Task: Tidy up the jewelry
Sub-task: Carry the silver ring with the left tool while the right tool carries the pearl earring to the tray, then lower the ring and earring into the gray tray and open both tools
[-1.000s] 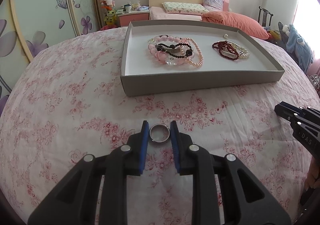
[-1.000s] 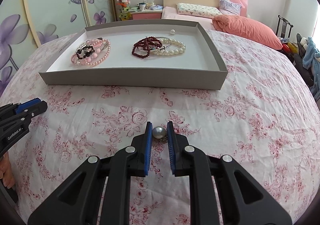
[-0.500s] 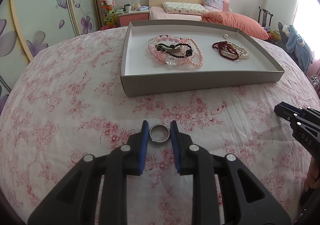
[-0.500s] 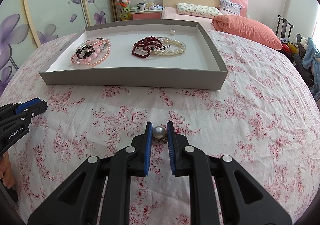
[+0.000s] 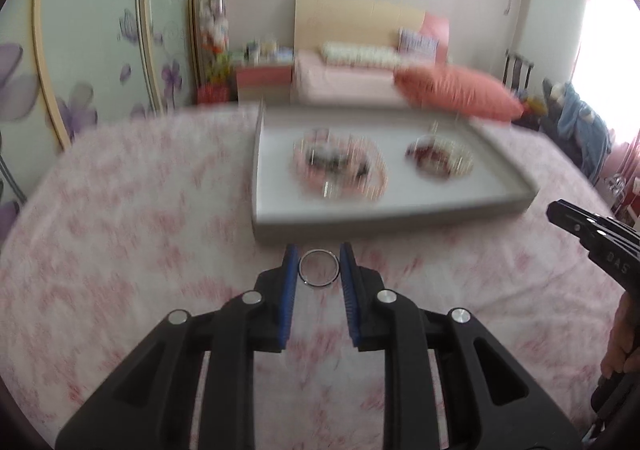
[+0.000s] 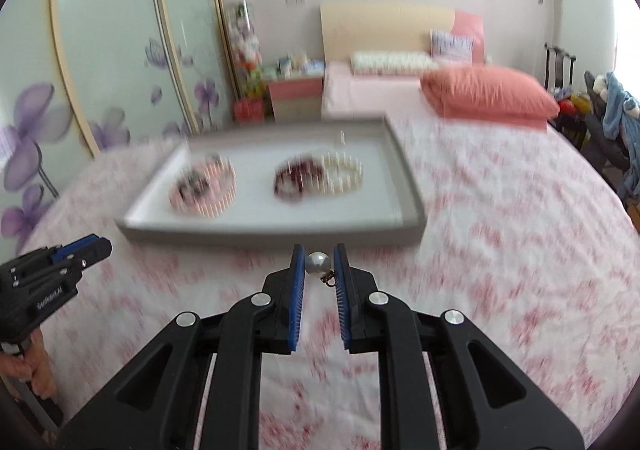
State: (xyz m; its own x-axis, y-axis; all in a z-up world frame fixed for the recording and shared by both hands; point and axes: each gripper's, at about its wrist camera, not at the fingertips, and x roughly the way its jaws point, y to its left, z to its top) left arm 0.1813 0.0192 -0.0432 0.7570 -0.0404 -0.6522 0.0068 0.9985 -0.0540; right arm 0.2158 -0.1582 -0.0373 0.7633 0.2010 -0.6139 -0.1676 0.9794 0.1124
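My left gripper (image 5: 319,259) is shut on a silver ring (image 5: 319,268), held above the floral cloth just in front of the grey tray (image 5: 360,224). My right gripper (image 6: 319,259) is shut on a pearl earring (image 6: 318,263) with a small hook hanging under it, also just short of the grey tray (image 6: 260,236). Blurred in the tray lie a pink and black bracelet pile (image 5: 340,166), a dark red bracelet (image 6: 294,178) and a white pearl bracelet (image 6: 344,174). Each gripper shows at the edge of the other's view: right gripper (image 5: 592,234), left gripper (image 6: 60,270).
A pink floral cloth (image 5: 120,230) covers the round surface under both grippers. Behind it stand a bed with a coral pillow (image 6: 488,94), a pink nightstand (image 6: 296,98) and flowered wardrobe doors (image 6: 100,50). A hand (image 5: 624,334) grips the right handle.
Both grippers have lifted off the cloth with the ring and the pearl earring held. The tray now sits lower and closer to the fingertips in both views, and the scene is motion-blurred.
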